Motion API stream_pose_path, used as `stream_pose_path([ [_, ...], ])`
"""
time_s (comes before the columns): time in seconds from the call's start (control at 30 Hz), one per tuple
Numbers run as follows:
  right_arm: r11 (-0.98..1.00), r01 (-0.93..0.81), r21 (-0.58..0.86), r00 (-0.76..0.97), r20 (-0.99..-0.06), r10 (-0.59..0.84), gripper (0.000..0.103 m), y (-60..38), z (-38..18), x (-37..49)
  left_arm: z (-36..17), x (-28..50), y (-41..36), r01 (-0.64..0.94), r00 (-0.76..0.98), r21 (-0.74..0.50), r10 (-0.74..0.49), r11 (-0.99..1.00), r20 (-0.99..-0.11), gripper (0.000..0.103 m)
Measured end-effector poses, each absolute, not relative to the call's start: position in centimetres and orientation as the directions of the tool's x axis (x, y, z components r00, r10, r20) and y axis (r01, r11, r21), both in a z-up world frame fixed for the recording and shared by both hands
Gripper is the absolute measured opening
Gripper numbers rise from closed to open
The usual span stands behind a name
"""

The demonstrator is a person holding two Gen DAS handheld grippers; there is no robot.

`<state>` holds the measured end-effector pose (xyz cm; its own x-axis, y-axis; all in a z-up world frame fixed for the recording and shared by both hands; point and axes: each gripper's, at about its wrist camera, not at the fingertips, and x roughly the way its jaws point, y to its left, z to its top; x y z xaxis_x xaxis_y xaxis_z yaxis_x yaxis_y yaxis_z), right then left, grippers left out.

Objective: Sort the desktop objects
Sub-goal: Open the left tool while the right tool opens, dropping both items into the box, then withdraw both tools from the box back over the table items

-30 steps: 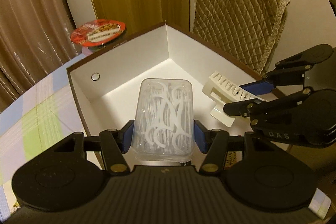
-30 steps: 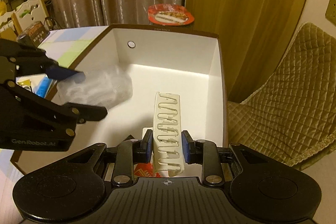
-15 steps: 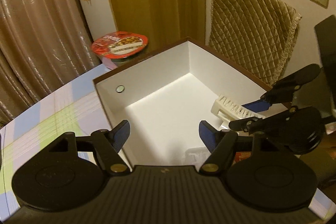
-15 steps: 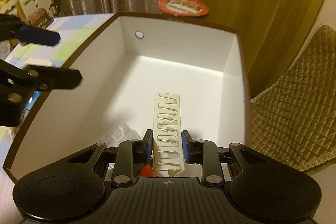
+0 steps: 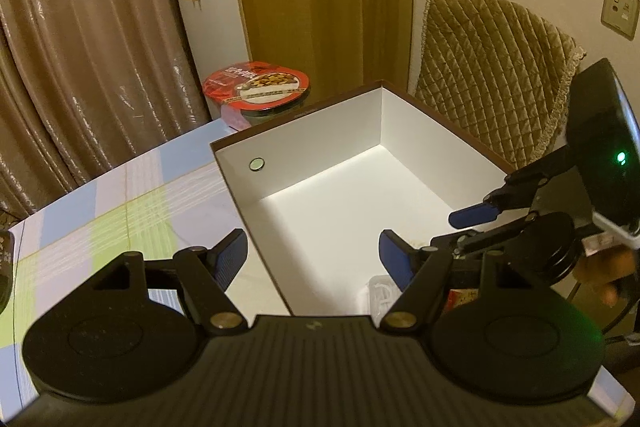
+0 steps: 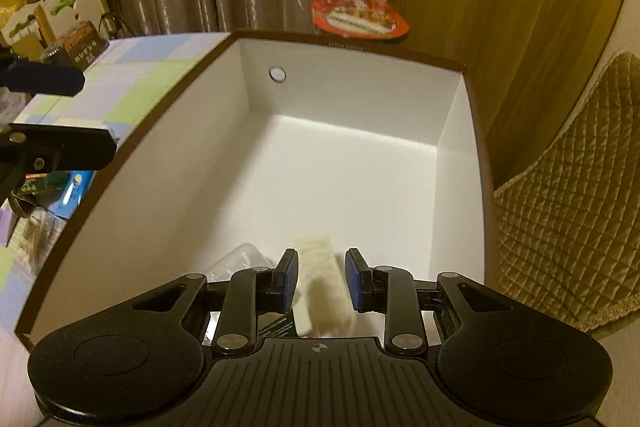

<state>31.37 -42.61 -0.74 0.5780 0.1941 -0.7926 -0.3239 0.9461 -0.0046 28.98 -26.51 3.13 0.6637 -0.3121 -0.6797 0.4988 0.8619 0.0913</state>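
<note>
A white box with a brown rim (image 5: 320, 103) (image 6: 344, 45) stands on the checked tablecloth. My left gripper (image 5: 312, 255) is open and empty above the box's near left wall. A clear floss-pick case (image 5: 380, 291) (image 6: 240, 259) lies on the box floor at the near end. My right gripper (image 6: 322, 277) is open over the box's near end, and the white slotted rack (image 6: 320, 279), blurred, is between the fingers with gaps on both sides. The right gripper (image 5: 472, 227) also shows in the left wrist view at the box's right side.
A red-lidded instant noodle bowl (image 5: 256, 91) (image 6: 358, 15) stands behind the box. A quilted chair back (image 5: 492, 67) is to the box's right. Small packets and boxes (image 6: 52, 187) lie on the table left of the box. Curtains hang behind.
My left gripper opened, dropped the floss-pick case into the box and pulled back to the left. My right gripper has just opened, and the white rack is dropping from it.
</note>
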Motion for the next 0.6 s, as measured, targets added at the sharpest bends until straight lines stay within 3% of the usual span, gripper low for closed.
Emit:
stream_pose_path([
  [0.5, 0.972, -0.233, 0.015, 0.705, -0.686, 0.180, 0.031, -40.9, 4.3, 24.8, 4.2, 24.5, -22.5, 0.446, 0.688, 0.046, -0.309, 0.894, -0.657, 0.069],
  [0.53, 0.976, -0.219, 0.020, 0.712, -0.680, 0.173, 0.043, -40.8, 4.5, 24.2, 4.3, 24.0, -22.1, 0.442, 0.688, 0.040, -0.310, 0.896, -0.656, 0.069],
  [0.57, 0.979, -0.203, 0.024, 0.722, -0.671, 0.166, 0.090, -40.7, 4.8, 23.4, 4.3, 23.4, -21.6, 0.439, 0.688, 0.034, -0.312, 0.898, -0.655, 0.070],
  [0.6, 0.982, -0.189, 0.021, 0.736, -0.659, 0.156, 0.103, -40.6, 5.0, 22.7, 4.3, 22.9, -21.2, 0.436, 0.688, 0.027, -0.313, 0.900, -0.655, 0.071],
])
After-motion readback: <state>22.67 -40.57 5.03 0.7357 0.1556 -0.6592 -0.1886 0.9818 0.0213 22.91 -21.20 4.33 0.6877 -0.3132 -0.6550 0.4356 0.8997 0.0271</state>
